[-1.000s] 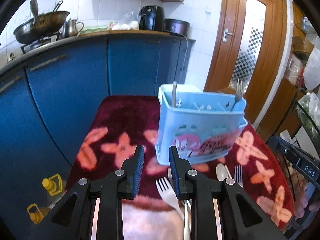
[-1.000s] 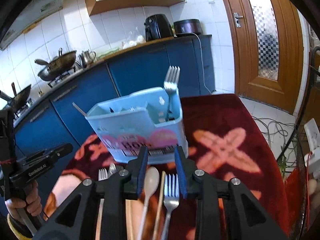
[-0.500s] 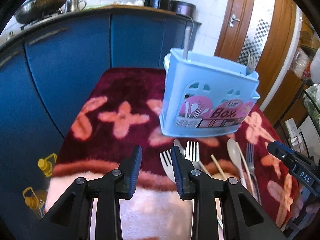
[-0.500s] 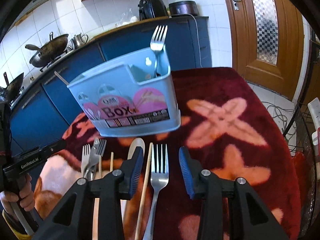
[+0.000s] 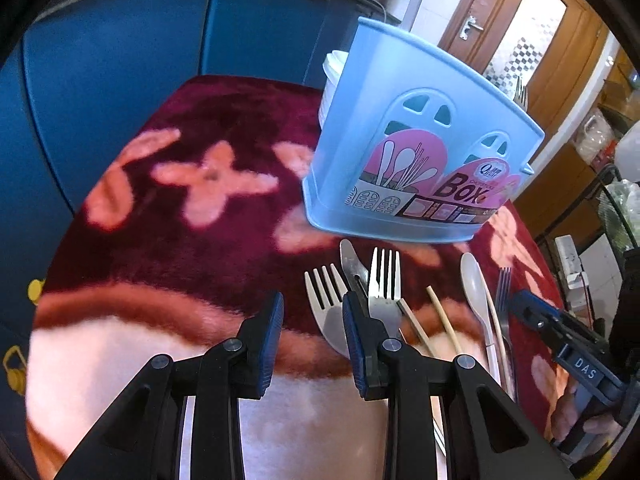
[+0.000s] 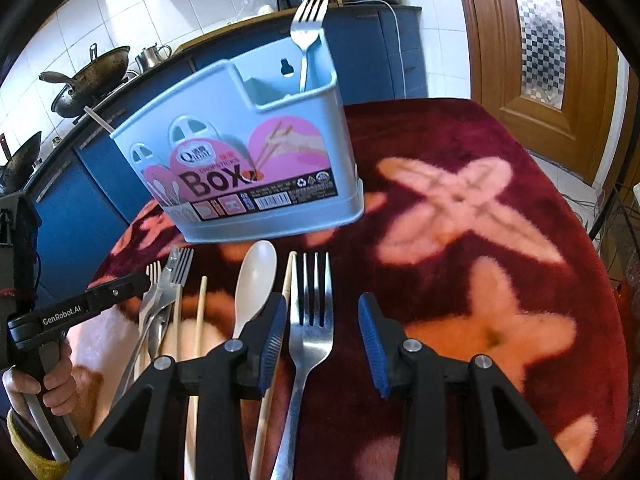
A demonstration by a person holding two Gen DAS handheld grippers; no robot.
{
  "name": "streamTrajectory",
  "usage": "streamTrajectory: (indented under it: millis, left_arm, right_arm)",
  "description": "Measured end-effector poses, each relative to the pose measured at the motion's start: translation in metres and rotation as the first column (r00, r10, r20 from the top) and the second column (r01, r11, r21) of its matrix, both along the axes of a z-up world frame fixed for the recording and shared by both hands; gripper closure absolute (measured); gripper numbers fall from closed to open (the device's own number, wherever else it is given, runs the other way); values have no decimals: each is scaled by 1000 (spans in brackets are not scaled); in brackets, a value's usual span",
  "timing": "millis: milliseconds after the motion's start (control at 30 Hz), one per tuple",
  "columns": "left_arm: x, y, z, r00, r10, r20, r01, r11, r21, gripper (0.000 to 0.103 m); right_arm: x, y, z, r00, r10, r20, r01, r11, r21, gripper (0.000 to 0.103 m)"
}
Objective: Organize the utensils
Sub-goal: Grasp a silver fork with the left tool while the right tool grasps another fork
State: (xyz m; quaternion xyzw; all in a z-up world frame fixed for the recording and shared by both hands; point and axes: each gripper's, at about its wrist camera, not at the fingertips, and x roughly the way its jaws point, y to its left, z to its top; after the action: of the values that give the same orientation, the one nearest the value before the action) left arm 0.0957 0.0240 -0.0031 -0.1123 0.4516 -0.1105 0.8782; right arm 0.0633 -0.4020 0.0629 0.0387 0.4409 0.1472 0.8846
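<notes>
A light blue utensil box (image 5: 416, 168) (image 6: 248, 160) stands on the red flowered cloth (image 5: 208, 184), with a steel fork (image 6: 308, 24) upright in its right compartment and a chopstick (image 6: 98, 118) poking out at its left. In front of it lie a white fork (image 5: 326, 304), a knife (image 5: 352, 266), a steel fork (image 5: 384, 280), chopsticks (image 5: 440, 312), a white spoon (image 5: 474, 284) (image 6: 256, 280) and another steel fork (image 6: 314, 304). My left gripper (image 5: 313, 332) is open low over the white fork. My right gripper (image 6: 322, 328) is open astride the steel fork, pads off it.
Blue kitchen cabinets (image 5: 120, 60) run close behind and left of the table. A wooden door (image 6: 532, 40) is at the back right, woks (image 6: 92, 76) on the counter. Yellow bottles (image 5: 16, 368) stand on the floor past the left table edge. A person's hand (image 6: 36, 384) holds the left gripper's handle.
Both grippers have sunk toward the utensils on the cloth and tipped further down. Both pairs of jaws stand a little wider. The right jaws now straddle the steel fork.
</notes>
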Motion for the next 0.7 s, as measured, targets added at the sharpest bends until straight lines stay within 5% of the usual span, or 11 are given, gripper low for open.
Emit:
streamTrajectory:
  millis: [400, 700]
  left_arm:
    - [13, 3, -9, 999, -35, 3, 35, 995, -97, 72]
    - [9, 5, -8, 997, -72, 24, 75, 984, -162, 97]
  right_arm:
    - [8, 1, -6, 1000, 8, -14, -8, 1000, 25, 62]
    - [16, -5, -8, 1000, 14, -27, -11, 996, 90, 70]
